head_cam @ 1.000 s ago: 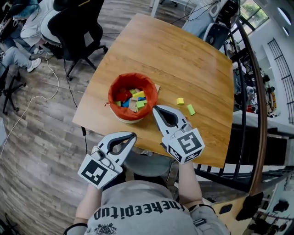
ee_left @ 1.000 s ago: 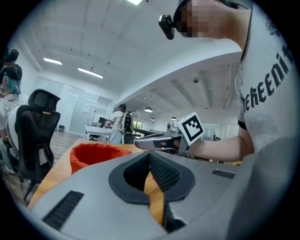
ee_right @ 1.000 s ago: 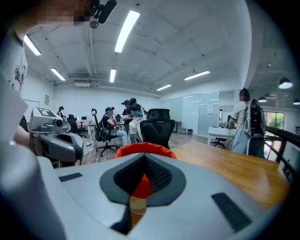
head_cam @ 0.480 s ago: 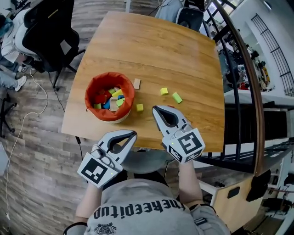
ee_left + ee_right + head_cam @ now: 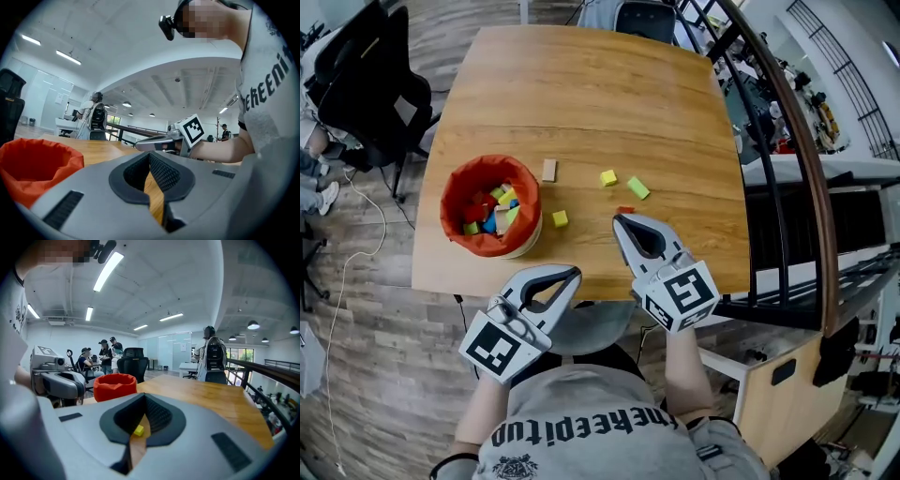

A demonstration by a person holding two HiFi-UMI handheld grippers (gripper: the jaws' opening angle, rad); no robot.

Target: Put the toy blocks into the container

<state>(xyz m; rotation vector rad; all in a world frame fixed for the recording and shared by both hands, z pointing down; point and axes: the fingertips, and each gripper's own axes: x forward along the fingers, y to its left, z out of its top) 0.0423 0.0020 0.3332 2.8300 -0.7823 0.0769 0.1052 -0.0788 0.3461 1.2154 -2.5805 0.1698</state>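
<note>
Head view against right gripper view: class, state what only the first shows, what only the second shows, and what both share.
Only the head view: the toy blocks inside the orange container, plus the tan block and green block lying loose on the table. Only the right gripper view: the ceiling lights. Both: the orange container, the table and the left gripper.

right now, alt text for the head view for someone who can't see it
Seen from above, a person holds the shut, empty left tool and right tool at the near edge of a wooden table. An orange container of toy blocks stands at the left, with several loose blocks scattered to its right.
</note>
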